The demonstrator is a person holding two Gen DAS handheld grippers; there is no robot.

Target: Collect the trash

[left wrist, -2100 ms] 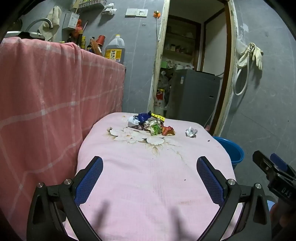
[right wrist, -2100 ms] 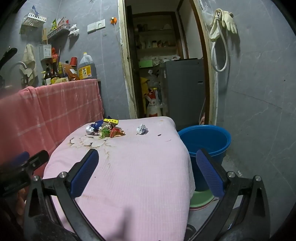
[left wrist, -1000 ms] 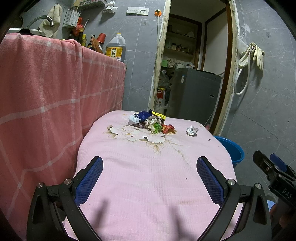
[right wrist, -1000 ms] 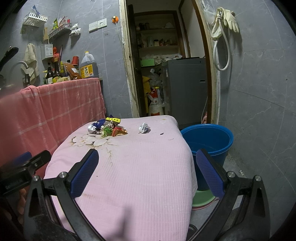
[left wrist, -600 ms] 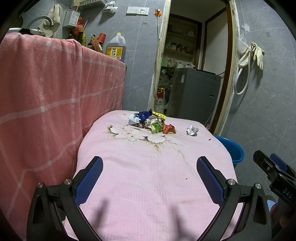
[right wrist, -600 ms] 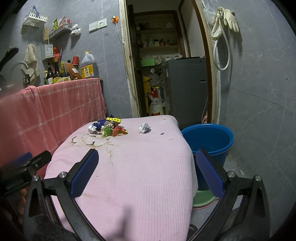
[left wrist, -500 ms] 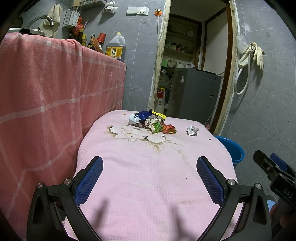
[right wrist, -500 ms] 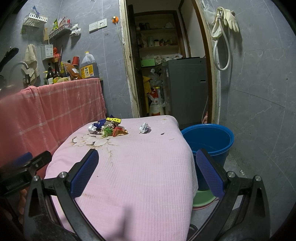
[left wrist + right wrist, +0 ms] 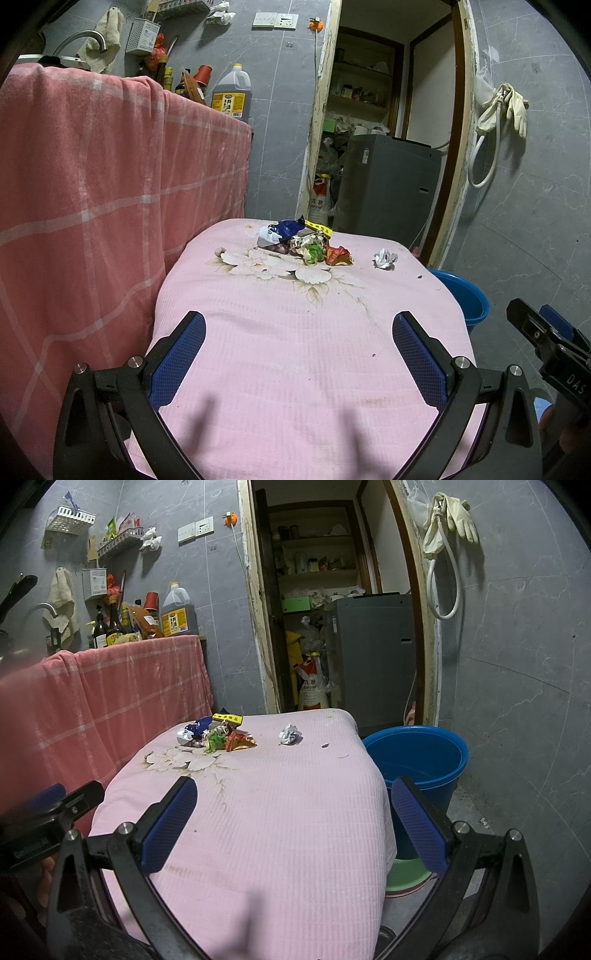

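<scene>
Hardly anything has changed from half a second ago: both views are framed the same and the trash hasn't budged. Against the frames from two seconds back, the left wrist view now sits a bit lower and closer, so the pink checked cloth (image 9: 92,192) at 9 o'clock fills more of that side.

The left gripper (image 9: 299,350) hangs over the near end of the pink floral tablecloth (image 9: 295,369) with its blue-padded jaws spread wide, nothing between them. Same deal with the right gripper (image 9: 295,816) — wide open and empty, out over the near right part of the cloth.

The trash pile (image 9: 304,245) sits at the far end, about 12 o'clock from the left gripper: a blue wrapper, a yellow label, something green and a red crumpled bit, all bunched up touching each other. It's too small to say what each piece is. A white crumpled paper ball (image 9: 384,257) lies on its own toward 1 o'clock, apart from the pile.

The blue bucket (image 9: 417,760) stands on the floor just beside the table's right edge, at 1 o'clock in the right wrist view; its lower half hides behind the cloth and the gripper finger. In the left wrist view only a sliver shows.

There's open cloth from the grippers all the way to the pile — bare apart from stains and a few specks. The left edge runs up against the checked cloth, and the right edge drops off to the bucket.
</scene>
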